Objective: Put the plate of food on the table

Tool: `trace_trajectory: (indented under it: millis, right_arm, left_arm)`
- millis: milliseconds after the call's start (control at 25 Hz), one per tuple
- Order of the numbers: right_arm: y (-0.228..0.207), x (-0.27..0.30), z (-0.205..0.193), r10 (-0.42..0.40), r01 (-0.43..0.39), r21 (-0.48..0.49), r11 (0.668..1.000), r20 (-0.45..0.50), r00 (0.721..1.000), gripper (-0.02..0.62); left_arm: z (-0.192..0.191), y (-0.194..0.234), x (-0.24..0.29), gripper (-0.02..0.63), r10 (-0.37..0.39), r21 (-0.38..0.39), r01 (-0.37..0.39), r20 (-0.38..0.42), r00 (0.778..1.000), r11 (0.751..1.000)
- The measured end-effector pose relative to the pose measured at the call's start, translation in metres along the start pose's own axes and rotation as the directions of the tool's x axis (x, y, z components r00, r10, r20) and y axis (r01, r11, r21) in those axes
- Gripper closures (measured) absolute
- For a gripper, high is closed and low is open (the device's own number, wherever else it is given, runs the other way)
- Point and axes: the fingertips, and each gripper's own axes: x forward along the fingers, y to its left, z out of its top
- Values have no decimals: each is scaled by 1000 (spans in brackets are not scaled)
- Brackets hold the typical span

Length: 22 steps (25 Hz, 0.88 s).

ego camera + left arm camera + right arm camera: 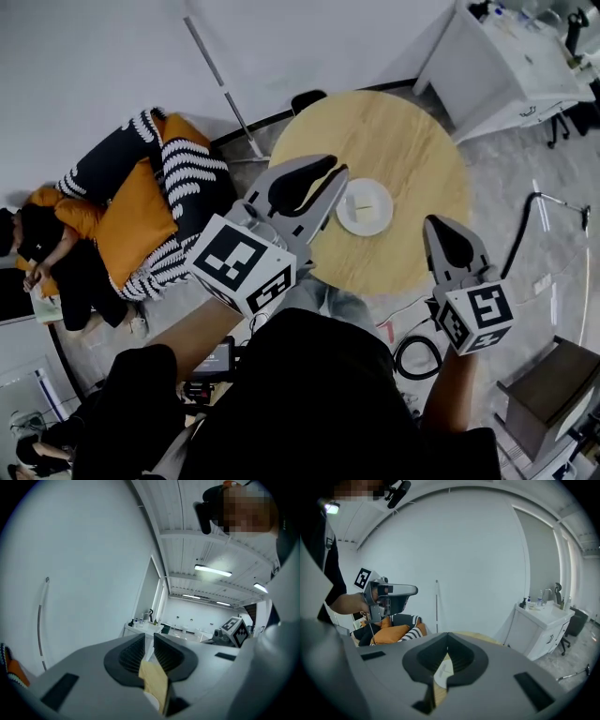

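A: On the table (412, 141), just nearside of its middle, sits the plate of food (364, 206). The right gripper (437, 223) is clenched on nothing; the left gripper (339, 172) is a crack apart and empty. Both hang over the table's near edge.

B: Risk?

A: I'd say a low swing could clip the plate's rim and skid it toward that edge

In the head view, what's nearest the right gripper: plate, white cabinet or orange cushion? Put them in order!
1. plate, on the table, middle of the picture
2. white cabinet, top right corner
3. orange cushion, far left
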Motion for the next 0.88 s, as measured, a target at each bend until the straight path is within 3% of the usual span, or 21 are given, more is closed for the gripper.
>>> trace_trajectory:
  millis: [400,880]
  right_arm:
    - [11,-38,50,-42,49,-56,997,123,992,588]
    - [14,-51,81,-53,69,-58,996,240,969,588]
  left_arm:
    - [40,-19,-11,540,-34,35,32,53,998,999]
    - [64,-17,-22,540,-38,42,34,99,994,999]
